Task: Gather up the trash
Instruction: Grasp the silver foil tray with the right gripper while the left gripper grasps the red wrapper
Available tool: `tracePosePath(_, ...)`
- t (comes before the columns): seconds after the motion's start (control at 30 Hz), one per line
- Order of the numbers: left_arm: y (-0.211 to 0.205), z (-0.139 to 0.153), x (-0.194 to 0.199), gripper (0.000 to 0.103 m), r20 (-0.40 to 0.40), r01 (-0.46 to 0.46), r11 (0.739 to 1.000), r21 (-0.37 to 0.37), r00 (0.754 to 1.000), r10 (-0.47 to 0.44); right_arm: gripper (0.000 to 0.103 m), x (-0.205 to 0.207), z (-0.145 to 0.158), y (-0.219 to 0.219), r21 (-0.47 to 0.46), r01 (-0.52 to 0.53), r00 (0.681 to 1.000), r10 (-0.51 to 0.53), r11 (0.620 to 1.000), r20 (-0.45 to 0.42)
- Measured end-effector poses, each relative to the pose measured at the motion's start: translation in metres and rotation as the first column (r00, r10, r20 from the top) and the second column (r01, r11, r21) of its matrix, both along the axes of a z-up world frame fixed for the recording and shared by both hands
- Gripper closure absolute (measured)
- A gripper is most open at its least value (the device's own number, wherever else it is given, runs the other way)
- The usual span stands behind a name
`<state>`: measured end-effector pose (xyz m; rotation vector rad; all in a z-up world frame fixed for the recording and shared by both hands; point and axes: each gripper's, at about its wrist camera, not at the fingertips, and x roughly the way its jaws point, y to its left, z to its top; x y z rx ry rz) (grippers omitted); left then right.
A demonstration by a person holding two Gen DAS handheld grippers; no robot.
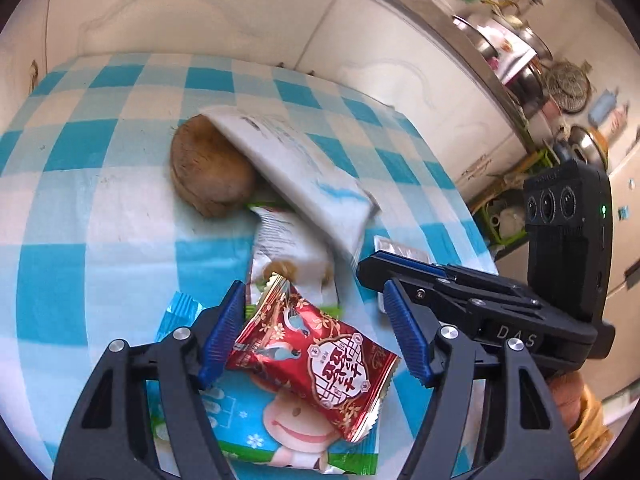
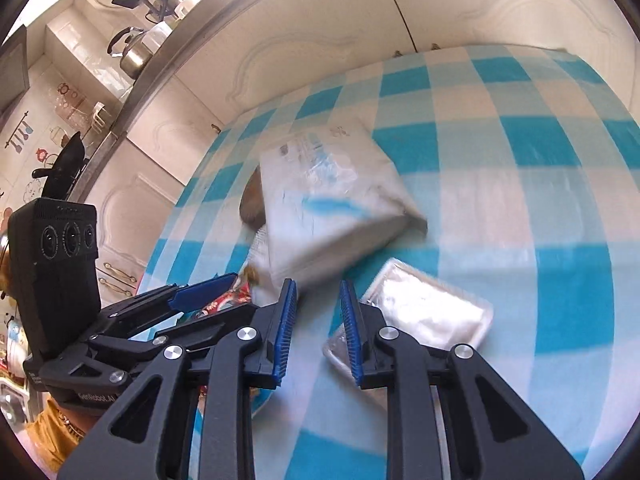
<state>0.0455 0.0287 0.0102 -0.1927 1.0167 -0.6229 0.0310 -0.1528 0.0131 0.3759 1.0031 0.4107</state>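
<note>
In the left wrist view my left gripper (image 1: 316, 328) is open around a red snack packet (image 1: 316, 356), which touches the left pad and lies on a cartoon-face wrapper (image 1: 280, 432). Beyond lie a white printed wrapper (image 1: 284, 252), a brown coconut shell (image 1: 208, 168) and a white tissue pack (image 1: 296, 168) leaning on it. My right gripper (image 2: 318, 316) is open and empty, just above the cloth between the tissue pack (image 2: 332, 200) and a silver foil packet (image 2: 428, 312). The left gripper's blue finger (image 2: 204, 292) shows at its left.
The trash lies on a blue-and-white checked cloth (image 1: 100, 240) spread beside cream cabinet doors (image 1: 240, 20). A steel counter edge (image 2: 160, 64) with pots and a kettle runs above. The cloth's edge (image 1: 460, 184) drops off at the right.
</note>
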Motion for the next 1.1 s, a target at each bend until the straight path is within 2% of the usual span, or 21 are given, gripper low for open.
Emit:
tracePosePath(0.1, -0.004, 0.006, -0.015, 0.032, 0.059, 0.013, 0.998, 0.055, 0.998, -0.017, 0.076, -0.020, 0.009, -0.001, -0.060, 0.024, 0.998, -0.020, 0.998, 0.067)
tracePosePath(0.13, -0.004, 0.009, -0.021, 0.030, 0.094, 0.012, 0.996, 0.085, 0.995, -0.020, 0.072, -0.027, 0.013, -0.003, -0.070, 0.035, 0.995, -0.028, 0.997, 0.095)
tracePosePath(0.2, -0.003, 0.015, -0.031, 0.024, 0.129, 0.024, 0.994, 0.103, 0.991, -0.037, 0.040, -0.039, 0.016, -0.009, -0.079, 0.053, 0.991, -0.042, 0.995, 0.130)
tracePosePath(0.3, 0.000, 0.019, -0.044, 0.020, 0.156, 0.026, 0.986, 0.164, 0.986, -0.052, 0.029, -0.056, 0.017, -0.017, -0.143, 0.087, 0.984, -0.063, 0.986, 0.165)
tracePosePath(0.37, -0.001, 0.017, -0.049, 0.020, 0.169, 0.013, 0.976, 0.218, 0.984, -0.051, 0.026, -0.062, 0.012, -0.024, -0.173, 0.123, 0.983, -0.095, 0.977, 0.159)
tracePosePath(0.5, -0.009, 0.010, -0.054, 0.020, 0.173, 0.002, 0.966, 0.260, 0.984, -0.048, 0.020, -0.059, 0.000, -0.031, -0.169, 0.131, 0.988, -0.114, 0.977, 0.106)
tracePosePath(0.57, -0.013, 0.010, -0.053, 0.020, 0.176, 0.000, 0.964, 0.265, 0.983, -0.048, 0.016, -0.058, -0.001, -0.030, -0.178, 0.125, 0.988, -0.107, 0.976, 0.112)
tracePosePath(0.9, -0.031, 0.001, -0.054, 0.020, 0.250, -0.045, 0.928, 0.369, 0.967, -0.053, 0.015, -0.043, -0.005, -0.008, -0.277, 0.078, 0.992, -0.046, 0.958, 0.120)
tracePosePath(1.0, -0.032, 0.001, -0.052, 0.021, 0.251, -0.048, 0.927, 0.372, 0.967, -0.051, 0.015, -0.039, -0.006, -0.006, -0.298, 0.076, 0.992, -0.042, 0.952, 0.119)
tracePosePath(1.1, -0.029, 0.002, -0.050, 0.027, 0.252, -0.063, 0.929, 0.364, 0.967, -0.033, 0.018, -0.035, -0.007, -0.005, -0.316, 0.083, 0.992, -0.047, 0.945, 0.119)
